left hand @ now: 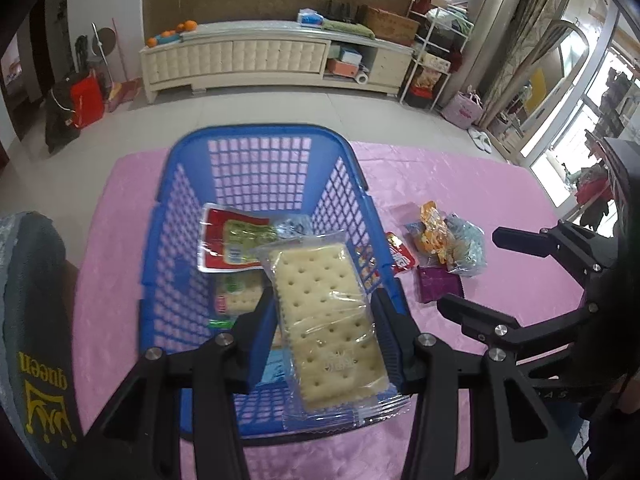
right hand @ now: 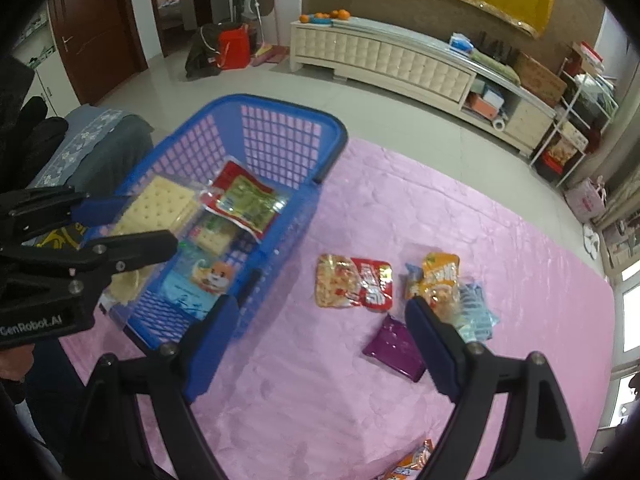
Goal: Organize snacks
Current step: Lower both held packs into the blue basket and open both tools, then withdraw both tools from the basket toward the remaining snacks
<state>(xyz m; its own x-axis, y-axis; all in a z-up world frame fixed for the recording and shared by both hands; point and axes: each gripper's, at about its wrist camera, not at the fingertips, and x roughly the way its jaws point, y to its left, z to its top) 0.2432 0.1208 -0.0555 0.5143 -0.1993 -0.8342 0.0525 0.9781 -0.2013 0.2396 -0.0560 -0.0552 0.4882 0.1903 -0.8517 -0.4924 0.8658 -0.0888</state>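
Fingers (left hand: 260, 320) of the left gripper (left hand: 324, 334) pinch a clear-wrapped cracker pack (left hand: 328, 328) by its long edges, holding it over the near end of the blue basket (left hand: 256, 140), probably so it can drop flat onto the packets already inside. A red-and-green packet (left hand: 230, 244) lies in the basket at about 11 o'clock from the crackers. On the right gripper (right hand: 322, 344) the fingers stand spread with nothing between them, hovering above the pink bench (right hand: 480, 220), likely ready for the next snack. Only the right wrist view shows the loose snacks fully: a red noodle-style packet (right hand: 354, 282), an orange packet (right hand: 438, 276) and a purple packet (right hand: 394, 346) at about 3 o'clock from the basket.
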